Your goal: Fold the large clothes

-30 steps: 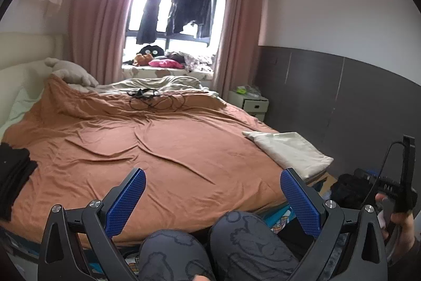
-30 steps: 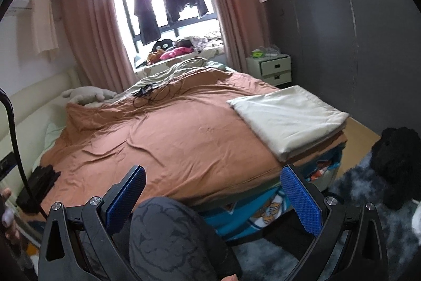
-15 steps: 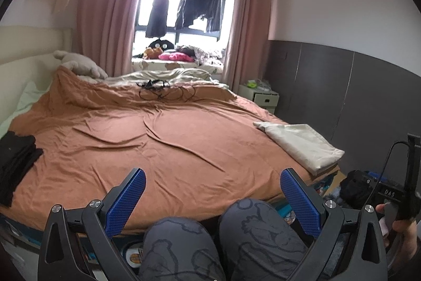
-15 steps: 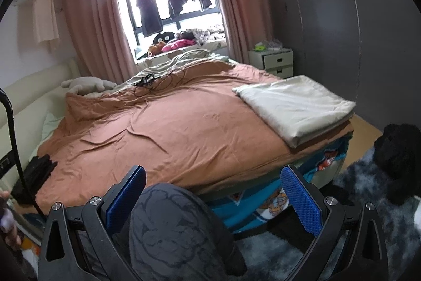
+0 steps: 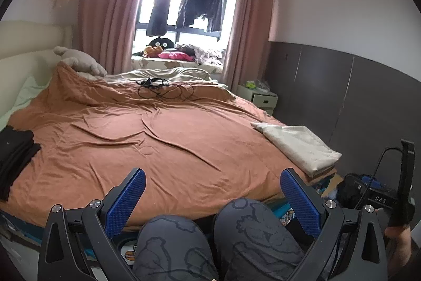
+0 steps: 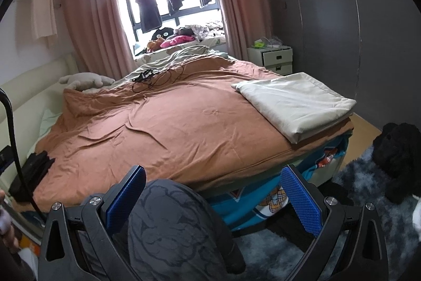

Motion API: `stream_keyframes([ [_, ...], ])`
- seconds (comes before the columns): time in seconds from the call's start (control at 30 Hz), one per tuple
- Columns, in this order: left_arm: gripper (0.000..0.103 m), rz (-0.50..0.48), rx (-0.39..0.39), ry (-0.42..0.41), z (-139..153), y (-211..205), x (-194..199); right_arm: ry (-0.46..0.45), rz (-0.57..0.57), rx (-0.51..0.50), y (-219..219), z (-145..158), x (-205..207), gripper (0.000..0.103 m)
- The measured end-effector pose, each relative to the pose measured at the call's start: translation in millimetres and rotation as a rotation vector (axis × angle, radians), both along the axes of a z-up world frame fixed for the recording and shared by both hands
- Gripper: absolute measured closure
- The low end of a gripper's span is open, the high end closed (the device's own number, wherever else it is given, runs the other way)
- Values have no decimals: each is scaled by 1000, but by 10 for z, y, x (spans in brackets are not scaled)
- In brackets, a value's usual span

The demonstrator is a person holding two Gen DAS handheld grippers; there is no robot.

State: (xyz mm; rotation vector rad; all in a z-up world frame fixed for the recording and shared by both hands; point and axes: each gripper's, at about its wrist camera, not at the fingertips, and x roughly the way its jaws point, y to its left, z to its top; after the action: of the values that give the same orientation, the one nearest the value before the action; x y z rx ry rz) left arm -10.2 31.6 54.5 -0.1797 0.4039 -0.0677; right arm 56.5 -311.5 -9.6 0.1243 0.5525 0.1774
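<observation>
A folded cream cloth point(image 5: 300, 144) point(image 6: 297, 102) lies on the right side of the bed, on the rust-brown cover point(image 5: 147, 138) point(image 6: 171, 123). A stack of folded black clothes point(image 5: 13, 152) point(image 6: 31, 170) rests at the bed's left edge. My left gripper point(image 5: 211, 188) is open and empty above the person's patterned grey knees point(image 5: 210, 241). Equally open and empty, my right gripper point(image 6: 213, 188) hangs over one knee point(image 6: 173, 228) at the foot of the bed. Both stay short of the bed.
Black cables point(image 5: 160, 88) lie on the far part of the cover, near a plush toy point(image 5: 79, 62). A white nightstand point(image 6: 271, 59) stands by the grey wall. On the grey rug point(image 6: 368, 215) sits a black fluffy heap point(image 6: 397, 149). Dark clothes point(image 5: 189, 4) hang at the window.
Both views have risen and drawn slightly closer to the bed, showing more of its top. The jaws stayed wide open and empty throughout.
</observation>
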Motion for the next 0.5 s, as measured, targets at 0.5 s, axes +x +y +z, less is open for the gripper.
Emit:
stream_keyframes([
  [0.5,1,12,20,-19,51,-26,-60,-6,3,1,39,2,13,0],
])
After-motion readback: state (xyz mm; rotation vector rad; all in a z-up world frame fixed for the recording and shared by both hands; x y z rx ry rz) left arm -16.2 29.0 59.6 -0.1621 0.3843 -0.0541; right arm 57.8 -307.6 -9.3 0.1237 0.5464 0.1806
